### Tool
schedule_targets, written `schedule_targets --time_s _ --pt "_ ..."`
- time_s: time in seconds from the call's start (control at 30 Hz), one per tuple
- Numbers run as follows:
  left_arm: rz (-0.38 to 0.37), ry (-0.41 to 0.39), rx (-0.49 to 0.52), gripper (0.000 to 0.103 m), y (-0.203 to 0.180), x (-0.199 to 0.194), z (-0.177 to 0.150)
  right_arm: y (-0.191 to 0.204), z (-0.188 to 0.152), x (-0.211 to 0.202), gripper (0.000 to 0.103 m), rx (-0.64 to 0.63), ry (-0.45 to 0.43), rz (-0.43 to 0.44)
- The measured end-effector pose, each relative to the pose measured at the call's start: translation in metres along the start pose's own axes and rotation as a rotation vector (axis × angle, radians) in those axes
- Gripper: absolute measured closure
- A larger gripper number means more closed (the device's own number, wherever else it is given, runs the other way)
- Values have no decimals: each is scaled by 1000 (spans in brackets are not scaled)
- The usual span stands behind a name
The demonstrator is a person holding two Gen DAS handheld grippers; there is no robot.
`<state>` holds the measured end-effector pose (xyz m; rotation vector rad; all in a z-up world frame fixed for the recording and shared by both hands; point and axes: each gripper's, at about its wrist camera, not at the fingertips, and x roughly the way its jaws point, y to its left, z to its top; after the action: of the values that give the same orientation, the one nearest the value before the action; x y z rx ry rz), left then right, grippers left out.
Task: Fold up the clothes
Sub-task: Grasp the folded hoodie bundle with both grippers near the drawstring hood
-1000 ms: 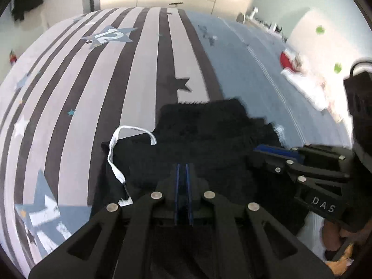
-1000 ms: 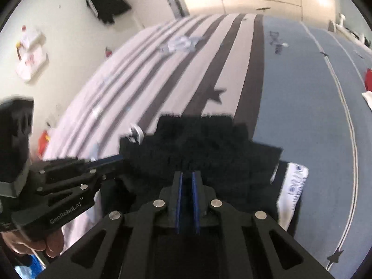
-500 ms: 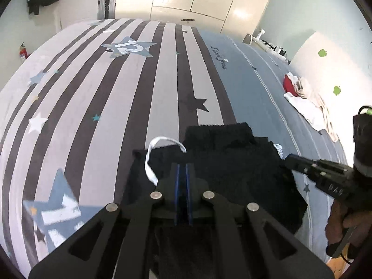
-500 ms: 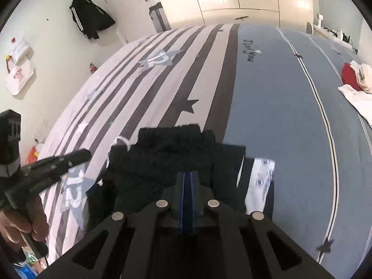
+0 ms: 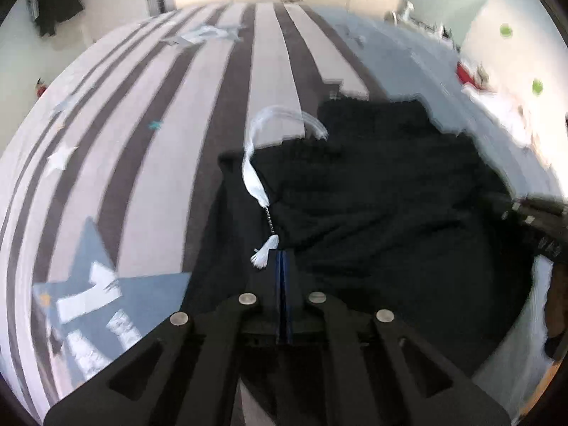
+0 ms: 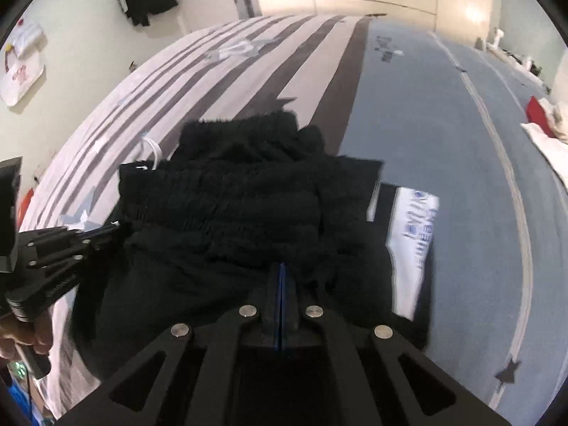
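Both tongs, left [image 5: 283, 262] and right [image 6: 281, 273], pressed together, empty, over black shorts [image 6: 248, 206] part-folded on the bed [image 6: 443, 113]. Next: grab near edge, fold far.

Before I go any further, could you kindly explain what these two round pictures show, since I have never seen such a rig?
There is no robot here: a person holds a two-finger tool in each hand, and each tool carries a fisheye camera looking along its fingers. One picture comes from the left tool, the other from the right tool; each also shows the other tool at its edge. Both are shut and pinch the near edge of black drawstring shorts that lie bunched on a bed. Their white drawstring trails across the cloth, and a white printed panel shows on their right side. The bedcover is striped with stars on the left, plain blue on the right.
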<state>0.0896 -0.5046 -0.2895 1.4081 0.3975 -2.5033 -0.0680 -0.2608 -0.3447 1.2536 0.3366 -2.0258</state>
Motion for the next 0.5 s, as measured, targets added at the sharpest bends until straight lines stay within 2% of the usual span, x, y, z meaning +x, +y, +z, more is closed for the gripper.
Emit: schedule_targets --time_s 0.07,0.13,0.23,0.27,0.3,0.33,0.43,0.5 --pt "-41 -13 -25 101 -3 -24 -2 0 -7 -20 97 30 -12 4" --pt "-95 -18 -26 101 -12 -43 -12 7 -20 -39 97 40 -21 20" --pt "-107 40 7 101 -26 -38 -38 16 -47 -46 97 42 17 11" --pt "-68 69 30 100 -27 -29 -49 12 -56 -41 97 45 34 -23" --pt "-10 104 48 100 -24 -18 -60 8 -65 -36 102 48 51 -56" --pt "21 121 32 101 -13 -9 -70 4 -74 -31 103 51 68 -89" --pt "40 108 -12 101 12 -9 -75 -18 -84 -31 103 132 71 -128" --pt "70 83 -7 101 13 -22 -71 -21 -84 -39 103 139 58 -146"
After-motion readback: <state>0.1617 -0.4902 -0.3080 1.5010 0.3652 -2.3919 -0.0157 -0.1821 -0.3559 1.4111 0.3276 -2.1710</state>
